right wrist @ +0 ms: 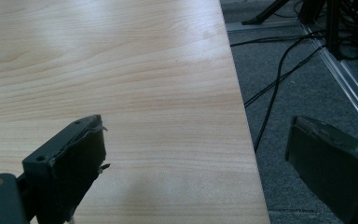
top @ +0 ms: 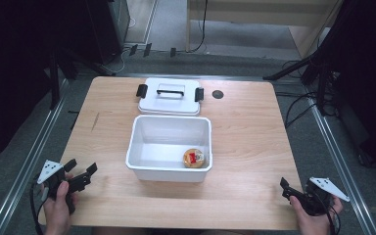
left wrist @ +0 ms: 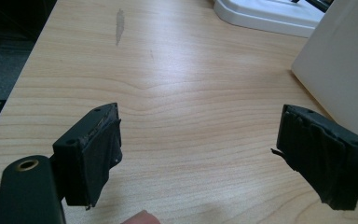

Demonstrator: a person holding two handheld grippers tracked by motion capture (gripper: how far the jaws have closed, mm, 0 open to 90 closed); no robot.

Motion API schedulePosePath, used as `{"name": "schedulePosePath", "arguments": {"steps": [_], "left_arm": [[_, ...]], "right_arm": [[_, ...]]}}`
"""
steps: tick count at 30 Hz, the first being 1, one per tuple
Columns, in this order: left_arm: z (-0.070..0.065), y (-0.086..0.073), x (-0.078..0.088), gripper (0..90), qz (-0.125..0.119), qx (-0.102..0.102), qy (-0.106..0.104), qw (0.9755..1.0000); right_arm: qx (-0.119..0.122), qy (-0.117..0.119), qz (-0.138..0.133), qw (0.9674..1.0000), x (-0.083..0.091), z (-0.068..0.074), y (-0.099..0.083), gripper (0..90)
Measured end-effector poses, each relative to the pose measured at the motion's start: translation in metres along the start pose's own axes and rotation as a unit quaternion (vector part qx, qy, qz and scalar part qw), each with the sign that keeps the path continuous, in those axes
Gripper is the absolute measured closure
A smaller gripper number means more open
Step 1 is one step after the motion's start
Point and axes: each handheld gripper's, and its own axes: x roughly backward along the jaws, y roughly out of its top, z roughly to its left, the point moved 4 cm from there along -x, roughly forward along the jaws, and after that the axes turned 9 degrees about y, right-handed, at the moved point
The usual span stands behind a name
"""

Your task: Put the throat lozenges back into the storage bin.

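Observation:
A white plastic bin (top: pixel 169 147) stands open in the middle of the wooden table (top: pixel 249 137). Inside it, at the front right corner, lies a round golden packet with a red label (top: pixel 194 157). The bin's white lid (top: pixel 169 96) with black handle and clips lies flat just behind it. My left gripper (top: pixel 82 167) is held at the table's front left, open and empty, left of the bin. In the left gripper view the bin's wall (left wrist: pixel 340 70) rises at the right and the lid (left wrist: pixel 265 14) lies beyond. My right gripper (top: pixel 290 190) hovers at the front right corner, open, one jaw past the table edge (right wrist: pixel 244 140).
A small black round hole (top: pixel 218 94) marks the table right of the lid. Grey carpet with black cables (right wrist: pixel 279 79) lies beyond the right edge. Metal rails (top: pixel 338 156) run along both sides of the table, and dark stand legs (top: pixel 293 66) rise at the back.

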Motion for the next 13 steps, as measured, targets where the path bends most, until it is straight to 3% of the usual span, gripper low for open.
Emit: {"name": "schedulePosePath", "arguments": {"steps": [5,8,13], "left_arm": [[-0.0002,0.0,0.0001,14.6,0.002,-0.002,0.001,1.0],[-0.0007,-0.0001,0.0004,14.6,0.0,-0.004,0.003,1.0],[-0.0006,-0.0001,0.0,14.6,0.001,-0.004,0.003,1.0]], "right_arm": [[-0.008,-0.002,0.006,0.9999,-0.0013,-0.001,0.0,6.8],[-0.018,-0.013,0.03,0.9993,-0.0053,-0.0024,-0.0008,7.0],[-0.018,-0.011,0.032,0.9993,-0.0056,-0.0026,-0.0009,7.0]]}}
